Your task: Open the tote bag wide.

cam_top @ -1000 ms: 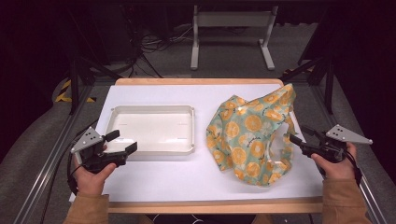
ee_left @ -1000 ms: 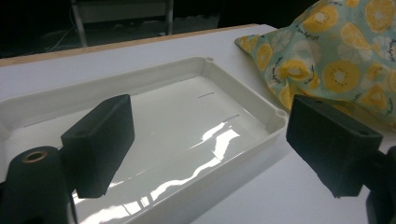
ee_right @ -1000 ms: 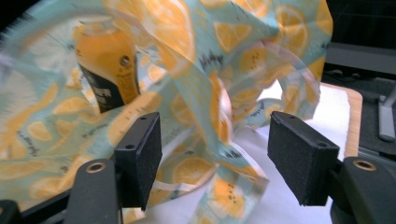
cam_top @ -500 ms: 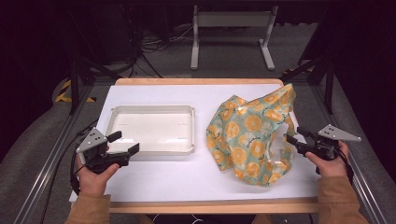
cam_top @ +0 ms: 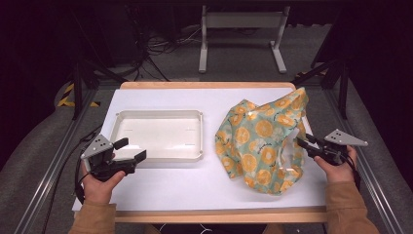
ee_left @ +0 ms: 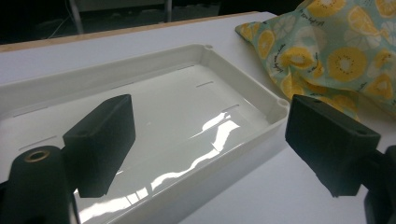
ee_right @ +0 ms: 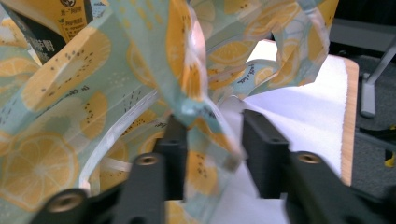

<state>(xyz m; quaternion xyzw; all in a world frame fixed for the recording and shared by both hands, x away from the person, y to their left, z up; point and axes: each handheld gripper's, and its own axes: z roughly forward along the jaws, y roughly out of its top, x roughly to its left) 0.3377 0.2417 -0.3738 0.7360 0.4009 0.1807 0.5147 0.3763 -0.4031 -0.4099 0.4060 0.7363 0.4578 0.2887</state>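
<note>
Overhead, the high view shows a white table point(cam_top: 195, 190) with a shallow white tray point(cam_top: 158, 134) on its left half and a crumpled bag point(cam_top: 265, 141), pale green with orange-slice prints, on its right half. The tray and the bag lie apart, with bare table between them. The left gripper point(cam_top: 131, 150) sits in the person's left hand just off the tray's near left corner, its jaws spread and nothing between them. The right gripper point(cam_top: 301, 142) is held at the bag's right edge, its tips reaching into the loose fabric there.

Next, the left gripper view looks along two black jaws that stand wide apart over the tray's near rim point(ee_left: 261, 140). The tray's glossy floor lies below, and no pad touches the tray. The printed bag point(ee_left: 336, 51) shows at the upper right, just past the tray's far corner.

Last, the right gripper view sits close against the bag point(ee_right: 84, 93). A fold of the printed fabric point(ee_right: 201, 135) hangs down between the two black jaws. The jaws have just been closing around that fold; one pad lies against it, while a gap shows between the cloth and the other pad, so the fold is not yet pinched. White table point(ee_right: 303, 107) and its wooden edge show beyond the bag on the right.
</note>
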